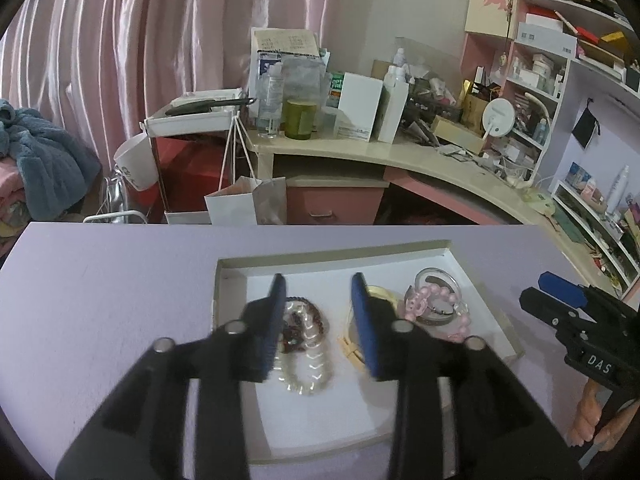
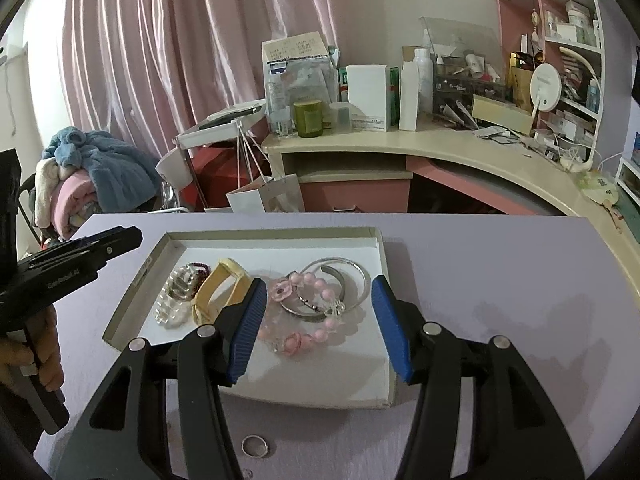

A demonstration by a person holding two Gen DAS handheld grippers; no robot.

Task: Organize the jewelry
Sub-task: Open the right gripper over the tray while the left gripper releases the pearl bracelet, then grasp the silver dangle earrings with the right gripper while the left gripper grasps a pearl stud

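Most of the jewelry already lies in the shallow white tray (image 2: 380,360) on the purple table (image 2: 500,280). At the tray's left side sit a clear bead bracelet (image 2: 176,300) and a dark red bead bracelet (image 2: 198,270), touching each other. Just beside them is a yellow bangle (image 2: 216,292). Toward the tray's right side lie a pink bead bracelet (image 2: 308,312) and two silver bangles (image 2: 352,276), piled together and overlapping.

One piece is not in the tray yet. A small silver ring (image 2: 255,446) lies on the table, near the table's front edge and just outside the tray's front edge.

The right gripper (image 2: 320,320) hangs over the pink beads with its blue pads wide apart, holding nothing. The left gripper (image 1: 320,320) hangs over the tray too, with its pads apart and nothing between them. The clear beads show in the gap below it.

So the job looks nearly done. What seems left is to put the ring in the tray, and maybe to pull apart the pink and silver pile.
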